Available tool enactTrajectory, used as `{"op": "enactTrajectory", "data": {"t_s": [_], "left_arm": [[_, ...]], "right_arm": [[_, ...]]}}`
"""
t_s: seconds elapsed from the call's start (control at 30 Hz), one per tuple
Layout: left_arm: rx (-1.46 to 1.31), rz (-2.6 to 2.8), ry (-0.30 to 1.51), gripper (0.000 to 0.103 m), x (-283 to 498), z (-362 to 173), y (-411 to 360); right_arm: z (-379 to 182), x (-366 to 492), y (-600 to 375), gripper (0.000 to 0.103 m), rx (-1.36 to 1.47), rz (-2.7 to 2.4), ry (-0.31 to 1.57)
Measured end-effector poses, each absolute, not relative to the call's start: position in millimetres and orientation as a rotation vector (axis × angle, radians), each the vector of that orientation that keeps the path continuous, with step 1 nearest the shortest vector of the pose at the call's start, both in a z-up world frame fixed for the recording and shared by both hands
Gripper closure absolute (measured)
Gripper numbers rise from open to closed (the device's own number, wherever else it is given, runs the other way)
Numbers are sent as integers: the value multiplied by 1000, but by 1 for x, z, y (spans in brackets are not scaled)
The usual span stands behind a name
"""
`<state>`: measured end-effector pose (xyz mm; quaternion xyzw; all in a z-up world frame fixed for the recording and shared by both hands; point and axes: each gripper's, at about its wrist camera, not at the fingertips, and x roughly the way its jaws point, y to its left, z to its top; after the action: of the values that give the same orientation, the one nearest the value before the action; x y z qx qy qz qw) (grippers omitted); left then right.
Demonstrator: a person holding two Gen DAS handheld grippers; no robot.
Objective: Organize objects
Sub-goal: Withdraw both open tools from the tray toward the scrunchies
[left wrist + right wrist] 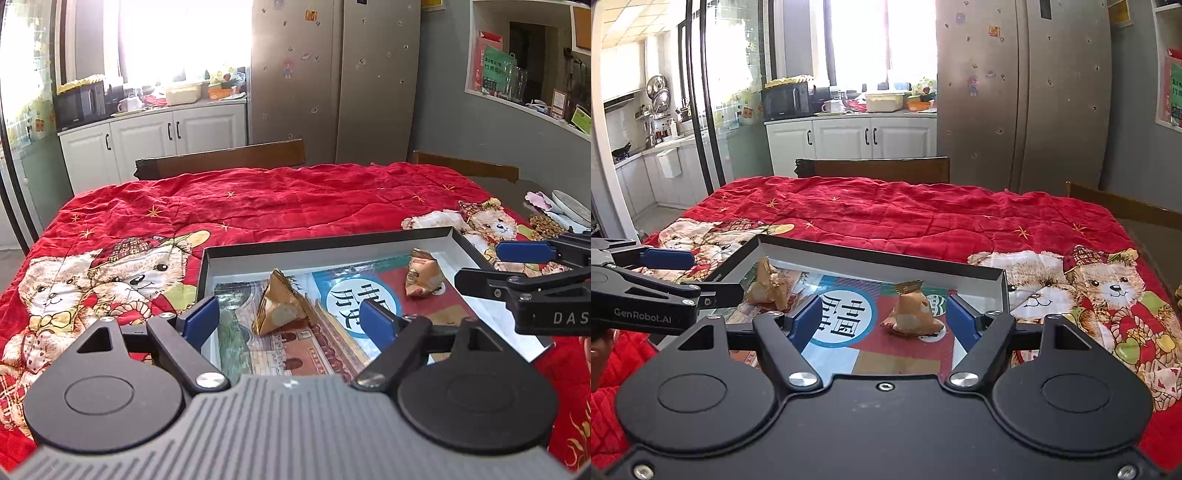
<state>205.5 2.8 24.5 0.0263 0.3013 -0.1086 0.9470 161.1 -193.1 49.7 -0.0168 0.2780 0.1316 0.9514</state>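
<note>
Jaws of the left gripper (290, 317) stand wide apart with nothing pressed between the 2 blue pads (201, 315). Seen past them, a triangular gold-wrapped snack (282, 308) lies on the floor of a shallow box (325, 242), clear of both pads. The right gripper (886, 319) is likewise released, its blue pads on either side of a second wrapped snack (910, 312) without touching it. That packet sits upright on the box's printed bottom, its crimped top pointing up, just right of a blue circle with white characters (844, 319).

From the left wrist view, the right gripper reaches in from the right edge over the box's right side, and the second snack appears nearer the box's far right corner. From the right wrist view, the left gripper enters from the left edge, its fingertips close to the gold packet near the box's far left corner.

Both snacks are well apart inside the same box. It rests on a red quilt (280, 195) printed with teddy bears, spread over a table. 2 dark wooden chair backs (221, 158) stand behind, then white cabinets (155, 136) and a steel fridge (336, 81).
</note>
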Motion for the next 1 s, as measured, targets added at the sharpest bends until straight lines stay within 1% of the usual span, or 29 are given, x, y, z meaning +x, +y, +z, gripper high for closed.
{"op": "enactTrajectory", "data": {"t_s": [1.0], "left_arm": [[69,-259,579,8,154,38,11]], "right_arm": [[57,98,-210,28,-35,291,559]]}}
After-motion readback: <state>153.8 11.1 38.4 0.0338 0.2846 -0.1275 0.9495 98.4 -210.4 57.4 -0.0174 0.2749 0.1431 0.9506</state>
